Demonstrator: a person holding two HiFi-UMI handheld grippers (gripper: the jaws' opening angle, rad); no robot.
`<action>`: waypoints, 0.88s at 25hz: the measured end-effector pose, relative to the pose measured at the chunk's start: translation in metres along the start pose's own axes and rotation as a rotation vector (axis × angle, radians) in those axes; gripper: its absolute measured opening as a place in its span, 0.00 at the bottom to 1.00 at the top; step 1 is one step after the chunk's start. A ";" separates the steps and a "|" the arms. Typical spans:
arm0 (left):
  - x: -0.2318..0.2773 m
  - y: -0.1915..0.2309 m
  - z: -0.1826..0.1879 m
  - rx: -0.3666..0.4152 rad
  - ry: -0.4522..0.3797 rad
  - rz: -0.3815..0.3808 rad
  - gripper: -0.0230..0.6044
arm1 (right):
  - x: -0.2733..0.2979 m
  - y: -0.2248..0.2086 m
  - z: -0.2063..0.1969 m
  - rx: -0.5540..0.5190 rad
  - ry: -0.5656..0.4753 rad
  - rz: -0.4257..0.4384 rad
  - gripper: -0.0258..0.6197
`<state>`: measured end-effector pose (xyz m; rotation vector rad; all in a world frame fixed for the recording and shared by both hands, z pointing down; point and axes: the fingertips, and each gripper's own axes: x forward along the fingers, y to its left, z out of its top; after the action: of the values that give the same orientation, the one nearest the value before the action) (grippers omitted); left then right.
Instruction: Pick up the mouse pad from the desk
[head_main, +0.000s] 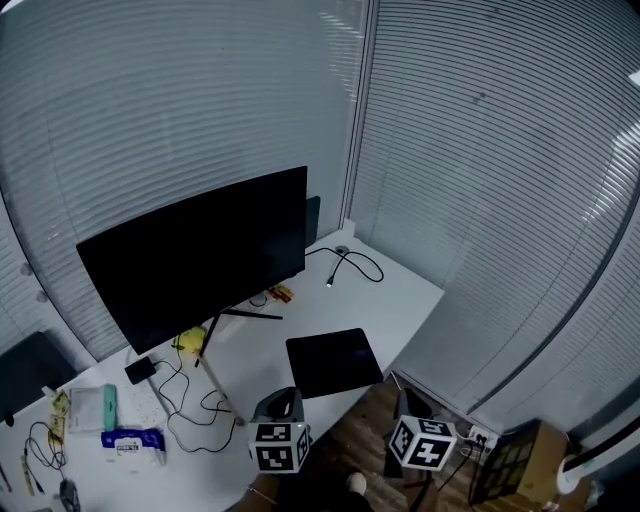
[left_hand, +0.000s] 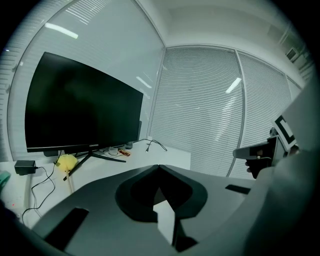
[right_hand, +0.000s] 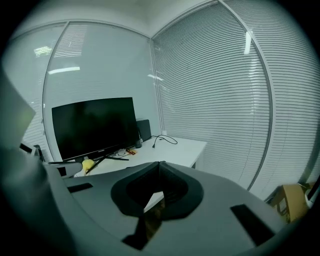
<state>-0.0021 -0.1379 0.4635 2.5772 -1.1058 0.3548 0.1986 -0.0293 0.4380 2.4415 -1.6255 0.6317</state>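
**Black mouse pad flat on the desk, both claws shut and empty**

Left gripper (left_hand: 159, 166): jaws together, tips meeting in a point, nothing between them. Right gripper (right_hand: 160, 163): same, jaws pressed together, no load.

Mouse pad (head_main: 333, 362) lies flat on the white desk (head_main: 405, 292), near its front right corner. In the head view the left gripper's nose sits just beside the pad's near left corner; contact cannot be judged. The right gripper stands off the desk edge, over the wood floor, close to the pad's near right corner.

Both grippers are side by side, marker cubes on top, pointing forward at the desk and tilted slightly down.

Behind the pad: monitor (head_main: 200, 255) on a thin-legged stand, black cable (head_main: 352, 266) near the back corner.

Writing: a small logo on the monitor's lower bezel, too small to read.
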 end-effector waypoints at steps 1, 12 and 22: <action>0.005 0.000 0.002 -0.003 -0.001 0.007 0.06 | 0.006 -0.002 0.004 -0.003 0.000 0.008 0.09; 0.052 -0.008 0.027 -0.027 -0.012 0.097 0.06 | 0.067 -0.023 0.043 -0.034 0.011 0.096 0.09; 0.081 -0.013 0.042 -0.041 -0.013 0.192 0.06 | 0.115 -0.037 0.068 -0.049 0.034 0.185 0.09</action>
<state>0.0658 -0.1986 0.4499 2.4471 -1.3558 0.3561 0.2877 -0.1347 0.4291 2.2516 -1.8448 0.6468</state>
